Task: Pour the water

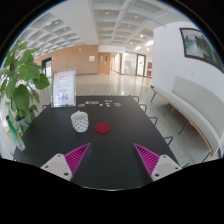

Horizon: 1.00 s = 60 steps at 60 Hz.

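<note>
Spread fingers hold nothing; beyond them stand a white patterned cup and red lid.

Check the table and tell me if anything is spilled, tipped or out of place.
Nothing stands out. The white cup stands upright on the dark table, with the small red object beside it and no visible spill. The gripper is open and empty, well short of both.

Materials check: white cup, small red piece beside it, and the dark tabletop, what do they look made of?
White patterned cup: probably paper or plastic; matte, faint speckled print. Small flat red piece: likely plastic, uniform colour; too small to be sure. Dark tabletop: smooth matte laminate or painted board, no grain visible. The gripper is open, fingers short of both.
</note>
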Tool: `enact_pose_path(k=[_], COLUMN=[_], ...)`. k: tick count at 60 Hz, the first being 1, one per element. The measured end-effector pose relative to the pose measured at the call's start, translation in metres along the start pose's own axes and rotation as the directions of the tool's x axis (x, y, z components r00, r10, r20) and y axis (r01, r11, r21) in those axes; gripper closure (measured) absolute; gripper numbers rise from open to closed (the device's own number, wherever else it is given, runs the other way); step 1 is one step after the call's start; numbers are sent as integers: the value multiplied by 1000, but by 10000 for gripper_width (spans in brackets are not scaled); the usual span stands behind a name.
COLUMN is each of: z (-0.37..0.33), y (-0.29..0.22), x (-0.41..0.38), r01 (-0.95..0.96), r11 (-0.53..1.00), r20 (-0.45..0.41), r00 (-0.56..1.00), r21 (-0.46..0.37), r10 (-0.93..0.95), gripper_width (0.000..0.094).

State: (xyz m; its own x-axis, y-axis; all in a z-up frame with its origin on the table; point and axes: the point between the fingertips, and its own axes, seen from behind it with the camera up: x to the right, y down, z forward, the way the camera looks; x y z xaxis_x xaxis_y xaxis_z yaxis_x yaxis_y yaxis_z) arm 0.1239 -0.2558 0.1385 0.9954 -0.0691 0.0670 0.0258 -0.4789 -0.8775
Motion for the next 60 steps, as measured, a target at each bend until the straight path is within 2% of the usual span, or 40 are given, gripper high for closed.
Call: enact_pose_path(k=[11,19,33,42,51,60], z=[3,-7,-48,-65,-56,-21], y=[21,46,77,86,79,57], x=[-7,-53,-210,-322,-421,-484], r01=[79,117,185,195,142,104], r11=[997,993,980,973,980,978], r20=[-2,90,307,414,476,462], r00=[997,989,931,881,858,869], r21=[5,0,70,123,139,179], r10=[-79,-117,-198,-229,-192,-177], gripper_width=[71,77,76,76,80,78])
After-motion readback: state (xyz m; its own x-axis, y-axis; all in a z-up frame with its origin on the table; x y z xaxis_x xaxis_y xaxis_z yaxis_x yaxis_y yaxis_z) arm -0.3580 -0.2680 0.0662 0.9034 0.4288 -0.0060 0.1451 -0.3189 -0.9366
